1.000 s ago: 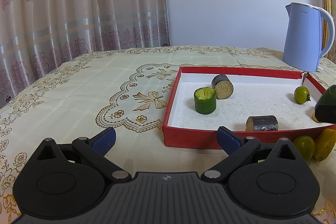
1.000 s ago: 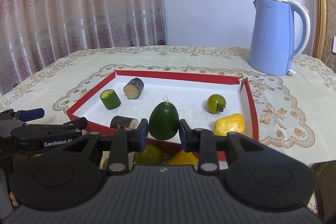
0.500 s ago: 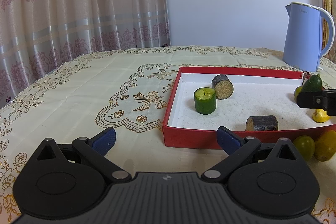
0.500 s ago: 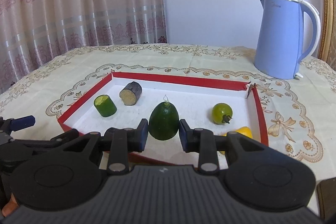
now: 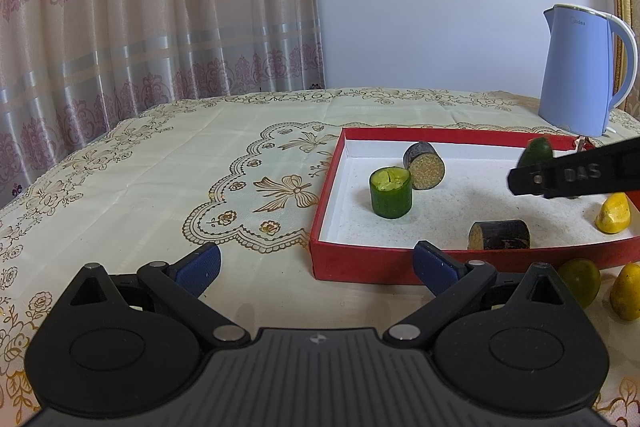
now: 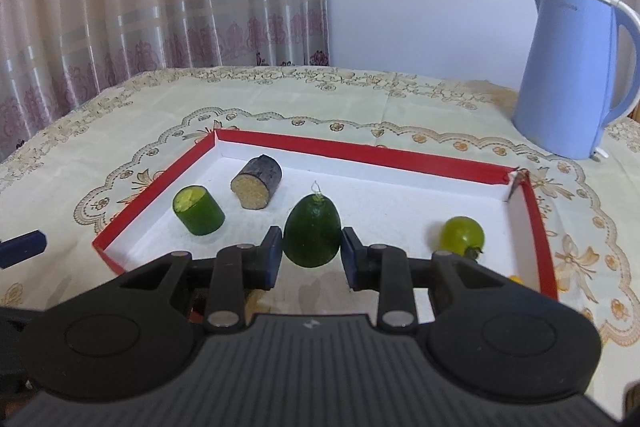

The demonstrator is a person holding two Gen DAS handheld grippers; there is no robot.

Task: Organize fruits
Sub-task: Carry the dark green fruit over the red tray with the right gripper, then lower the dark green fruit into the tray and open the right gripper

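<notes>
The right gripper (image 6: 312,254) pinches a dark green avocado (image 6: 312,231) between its two blue pads, one pad pressed on each side of the fruit. The avocado points stem end up and hangs above the white floor of the red box (image 6: 360,149), about midway along the box's near edge. In the left wrist view the same avocado (image 5: 538,149) shows only as a green top behind the right gripper's black finger, over the right part of the box (image 5: 326,195).

The left gripper (image 5: 316,261) has its jaws spread wide with nothing between them. It sits above the tablecloth (image 5: 160,163) just outside the near left corner of the box.

Inside the box, a green cucumber piece (image 6: 198,210) stands near the left wall, and a dark log piece (image 6: 256,181) with a tan cut face lies just beside it toward the far left corner. A second dark log piece (image 5: 500,235) lies against the near wall. A small green tomato (image 6: 462,235) rests toward the right wall, and a yellow fruit (image 5: 612,213) lies near the near right corner.

Outside the box, on the tablecloth by its near wall, sit a green round fruit (image 5: 580,281) and another yellow fruit (image 5: 626,291). A blue kettle (image 6: 572,71) stands beyond the far right corner of the box.
</notes>
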